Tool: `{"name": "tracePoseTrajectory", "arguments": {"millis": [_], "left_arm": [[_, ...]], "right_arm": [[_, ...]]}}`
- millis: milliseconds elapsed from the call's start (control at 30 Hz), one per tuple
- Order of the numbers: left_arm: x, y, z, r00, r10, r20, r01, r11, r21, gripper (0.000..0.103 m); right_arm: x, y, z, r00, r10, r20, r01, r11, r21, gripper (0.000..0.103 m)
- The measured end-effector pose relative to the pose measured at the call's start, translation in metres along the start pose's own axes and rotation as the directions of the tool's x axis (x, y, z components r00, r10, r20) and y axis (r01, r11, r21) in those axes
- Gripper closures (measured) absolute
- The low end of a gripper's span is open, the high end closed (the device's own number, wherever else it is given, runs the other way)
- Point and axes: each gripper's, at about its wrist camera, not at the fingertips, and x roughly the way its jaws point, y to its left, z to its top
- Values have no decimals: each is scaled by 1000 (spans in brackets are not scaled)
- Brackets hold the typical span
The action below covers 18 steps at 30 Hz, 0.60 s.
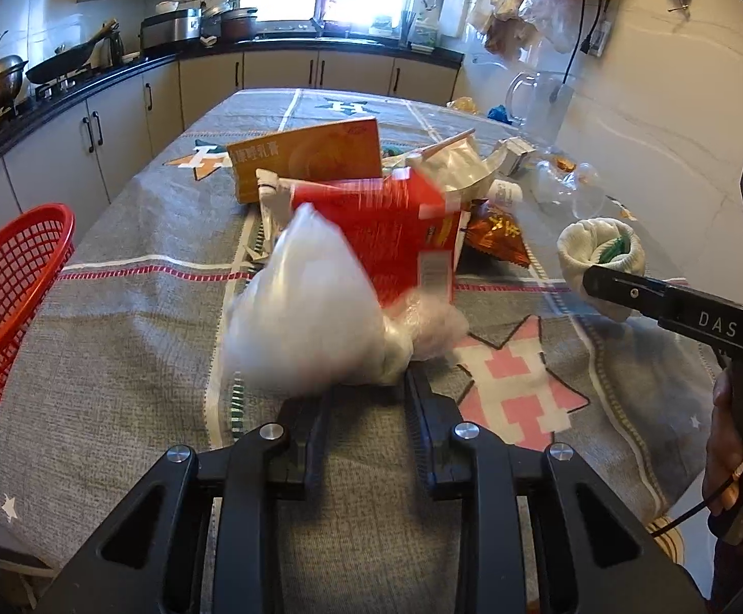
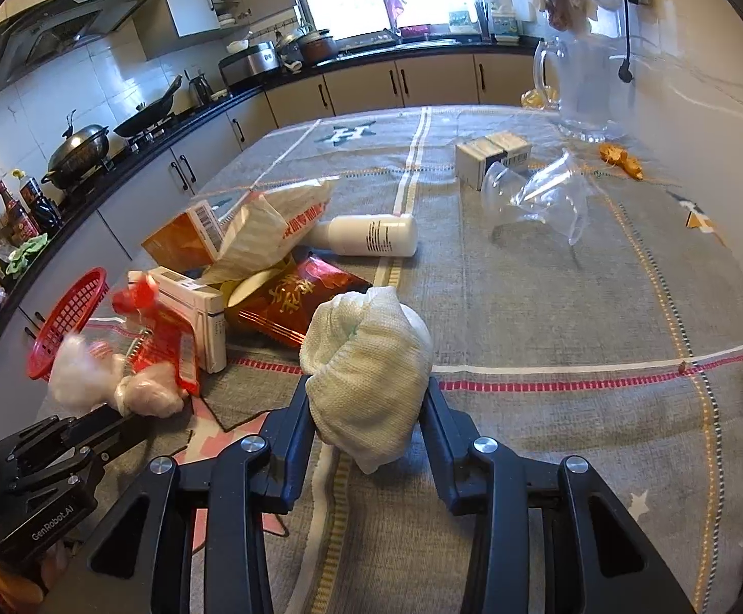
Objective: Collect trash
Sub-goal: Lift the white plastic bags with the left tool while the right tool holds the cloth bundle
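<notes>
A clear plastic bag (image 1: 299, 307) with white stuffing is bunched at its neck between the fingertips of my left gripper (image 1: 371, 394), which is shut on it. A red carton (image 1: 386, 235) sits right against the bag, blurred; I cannot tell whether it is inside. In the right wrist view the same bag (image 2: 95, 373) hangs at the left gripper's (image 2: 131, 419) tip. My right gripper (image 2: 366, 399) is shut on a rolled white cloth-like wad (image 2: 366, 353), held just above the table. The wad (image 1: 601, 250) also shows at the right of the left wrist view.
A red mesh basket (image 1: 13, 297) sits at the table's left edge. More trash lies on the grey tablecloth (image 2: 550, 307): an orange box (image 1: 310, 158), a red snack packet (image 2: 294, 302), a white bottle (image 2: 371, 235), a clear plastic cup (image 2: 535, 194), a small carton (image 2: 489, 153).
</notes>
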Motion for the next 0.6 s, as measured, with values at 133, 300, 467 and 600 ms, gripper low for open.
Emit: {"name": "tracePoseTrajectory", "arguments": {"millis": [133,300,467,600], "left_arm": [[-9,-3,1,1000,-12,23,12,1000,11,77],[-15,-2,5,999,-20,32,19,1000,12,79],[-7,9,7,999,-42,-10,42,998,-54,70],[0,16,12,998,-59,-11,57,992,-108,56]], "right_arm": [[-11,4,1,1000,-2,28,3,1000,-12,60],[-18,10,3,999,9,45,-7,1000,-28,60],[-17,15,1,999,14,35,-12,999,-39,60],[-17,15,-1,999,19,35,-17,999,-44,60]]}}
